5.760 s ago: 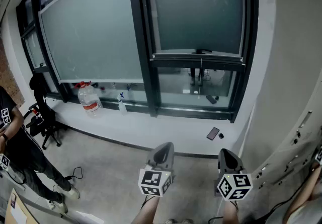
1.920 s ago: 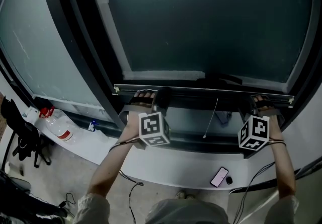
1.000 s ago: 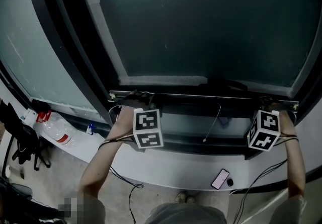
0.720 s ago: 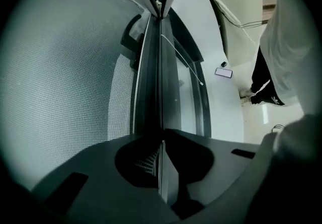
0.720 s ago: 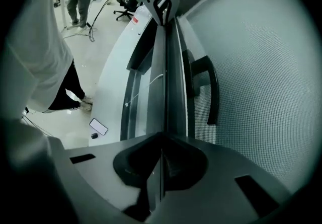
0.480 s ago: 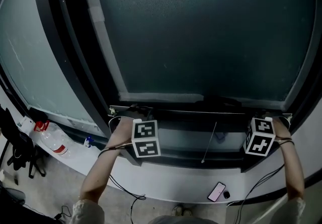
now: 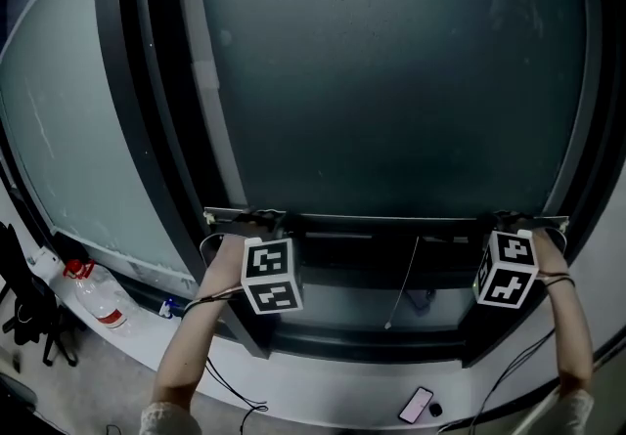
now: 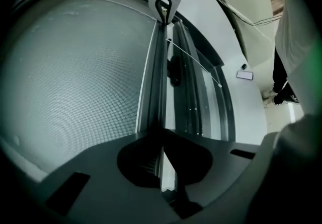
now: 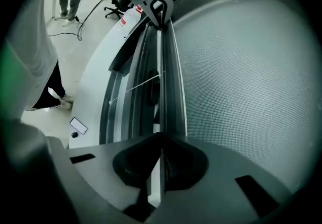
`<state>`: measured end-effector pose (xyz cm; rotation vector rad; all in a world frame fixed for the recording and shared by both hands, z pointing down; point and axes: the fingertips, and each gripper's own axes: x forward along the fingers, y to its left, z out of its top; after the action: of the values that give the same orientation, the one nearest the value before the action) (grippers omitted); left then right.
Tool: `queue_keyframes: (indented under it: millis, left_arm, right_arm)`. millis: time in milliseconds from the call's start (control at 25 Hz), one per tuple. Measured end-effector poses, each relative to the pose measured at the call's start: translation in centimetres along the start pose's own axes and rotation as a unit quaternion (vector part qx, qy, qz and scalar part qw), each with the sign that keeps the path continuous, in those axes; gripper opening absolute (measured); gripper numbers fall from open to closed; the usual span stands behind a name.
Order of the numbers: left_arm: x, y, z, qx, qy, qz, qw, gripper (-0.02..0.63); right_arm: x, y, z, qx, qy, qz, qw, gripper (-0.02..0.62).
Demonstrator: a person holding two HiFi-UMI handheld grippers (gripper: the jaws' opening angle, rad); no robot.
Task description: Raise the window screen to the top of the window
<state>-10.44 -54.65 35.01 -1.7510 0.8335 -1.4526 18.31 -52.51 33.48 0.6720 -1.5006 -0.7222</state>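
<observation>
The left claw (image 8: 162,170) is closing on the window screen's bottom rail (image 8: 157,87), which runs between its jaws.

A big pale window (image 7: 49,130) fills 9 o'clock — a thick dark frame (image 7: 122,81) stands beside it. Below runs a white sill (image 7: 323,389). On it sit a water bottle (image 7: 93,294) at 8 o'clock and a phone (image 7: 413,405) at 5 o'clock. The grey floor (image 7: 59,394) is dim — a black chair (image 7: 24,311) stands there.
</observation>
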Motion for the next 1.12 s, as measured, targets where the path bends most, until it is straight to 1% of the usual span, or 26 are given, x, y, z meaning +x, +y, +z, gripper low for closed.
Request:
queue_keyframes:
  millis: [80,160,280,400,600,760,840,1000,1120]
  left_arm:
    - [-1.1,2.4,0.2,-0.001,-0.003,0.022,0.9998,0.017]
    - [-2.3,5.2,0.5,0.002,-0.005,0.056,0.9984,0.017]
    - [-4.5,9.5,1.0,0.000,-0.010,0.097,0.9952,0.017]
    - [-6.8,13.8,1.6,0.005,-0.013,0.131,0.9913,0.017]
    - [-9.8,18.9,2.2,0.015,-0.007,0.165,0.9862,0.017]
    - [-10.9,20.9,2.4,0.025,0.003,0.170,0.9851,0.015]
    - [-11.5,21.9,2.5,0.031,0.007,0.184,0.9825,0.015]
    - [-13.8,25.7,2.9,0.032,0.016,0.217,0.9754,0.014]
    - [-16.1,29.7,3.3,0.034,0.031,0.241,0.9693,0.014]
  right_arm:
    - [-1.4,-2.2,0.0,-0.001,0.002,-0.021,1.000,0.018]
    - [-2.9,-4.7,0.1,-0.004,0.004,-0.052,0.999,0.018]
    - [-5.5,-8.7,0.2,-0.006,0.009,-0.096,0.995,0.018]
    - [-8.3,-12.7,0.3,-0.005,0.009,-0.127,0.992,0.018]
    - [-11.9,-17.5,0.8,-0.013,0.009,-0.159,0.987,0.018]
    - [-13.2,-19.2,1.1,-0.026,0.020,-0.171,0.985,0.018]
    - [-14.0,-20.1,1.0,-0.028,0.021,-0.182,0.983,0.018]
    - [-16.8,-23.6,1.2,-0.020,0.018,-0.224,0.974,0.018]
    - [-19.6,-27.2,1.4,-0.021,0.021,-0.258,0.966,0.018]
